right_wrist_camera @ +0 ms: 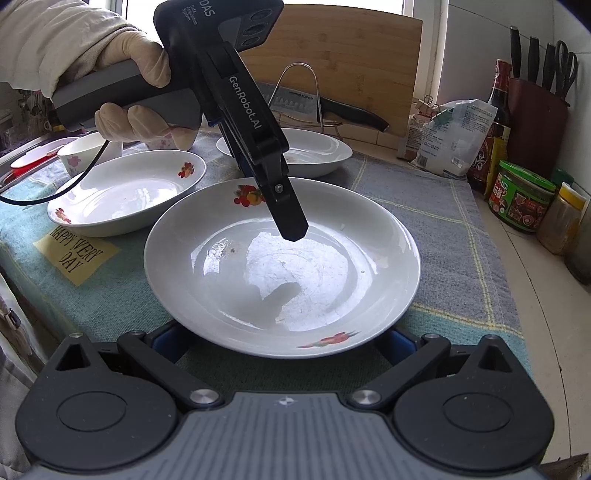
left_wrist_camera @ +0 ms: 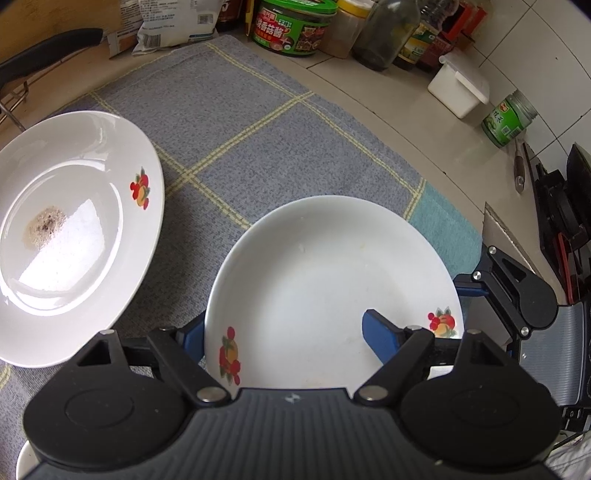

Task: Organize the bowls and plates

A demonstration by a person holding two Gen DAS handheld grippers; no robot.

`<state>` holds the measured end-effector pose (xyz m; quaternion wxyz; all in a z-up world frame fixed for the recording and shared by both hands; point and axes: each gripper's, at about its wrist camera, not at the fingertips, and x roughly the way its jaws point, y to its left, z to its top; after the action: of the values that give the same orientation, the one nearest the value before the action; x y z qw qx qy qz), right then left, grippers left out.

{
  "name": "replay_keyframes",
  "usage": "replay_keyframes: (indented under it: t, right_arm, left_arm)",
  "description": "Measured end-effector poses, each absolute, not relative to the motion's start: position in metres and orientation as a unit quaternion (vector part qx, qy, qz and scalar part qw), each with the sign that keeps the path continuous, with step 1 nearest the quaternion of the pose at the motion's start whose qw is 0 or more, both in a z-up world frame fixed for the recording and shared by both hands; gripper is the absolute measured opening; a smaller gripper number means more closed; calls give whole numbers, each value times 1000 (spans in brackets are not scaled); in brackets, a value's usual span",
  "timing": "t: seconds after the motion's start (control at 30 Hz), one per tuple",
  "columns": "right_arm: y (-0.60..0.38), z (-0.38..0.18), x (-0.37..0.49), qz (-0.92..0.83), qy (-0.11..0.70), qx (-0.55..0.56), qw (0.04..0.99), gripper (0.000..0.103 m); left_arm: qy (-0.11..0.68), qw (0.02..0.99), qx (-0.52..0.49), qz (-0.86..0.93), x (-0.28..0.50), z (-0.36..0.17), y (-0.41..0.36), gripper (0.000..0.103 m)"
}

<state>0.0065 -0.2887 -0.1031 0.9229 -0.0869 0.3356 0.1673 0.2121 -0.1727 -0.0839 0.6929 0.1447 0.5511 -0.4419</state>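
A white plate with fruit decals (left_wrist_camera: pixel 325 280) (right_wrist_camera: pixel 284 266) lies on the checked cloth. My left gripper (left_wrist_camera: pixel 288 332) (right_wrist_camera: pixel 280 199) straddles its near rim: one blue finger (left_wrist_camera: pixel 380 338) lies inside the plate, the other sits outside under the rim. Whether the jaws pinch the rim I cannot tell. My right gripper (right_wrist_camera: pixel 284 341) is open, its fingers spread low at the plate's opposite rim, tips hidden under it. A second plate with a brown stain (left_wrist_camera: pixel 74 236) (right_wrist_camera: pixel 310 151) lies beyond. A third plate (right_wrist_camera: pixel 125 192) lies left, with small bowls (right_wrist_camera: pixel 75 155) behind it.
Jars, bottles and a bag (left_wrist_camera: pixel 291 27) (right_wrist_camera: pixel 517 195) line the tiled counter (left_wrist_camera: pixel 443 155) behind the cloth (left_wrist_camera: pixel 240 110). A white box (left_wrist_camera: pixel 458 85) and green jar (left_wrist_camera: pixel 508 120) stand by the wall. A knife on a rack (right_wrist_camera: pixel 332 107), a cutting board and a knife block (right_wrist_camera: pixel 535 96) stand behind.
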Motion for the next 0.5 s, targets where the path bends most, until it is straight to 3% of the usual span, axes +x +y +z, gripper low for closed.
replay_keyframes:
  t: [0.5]
  right_arm:
    - [-293,-92,13,158,339,-104,921,103]
  left_arm:
    - [530,697,146,-460,217,-72,-173,83]
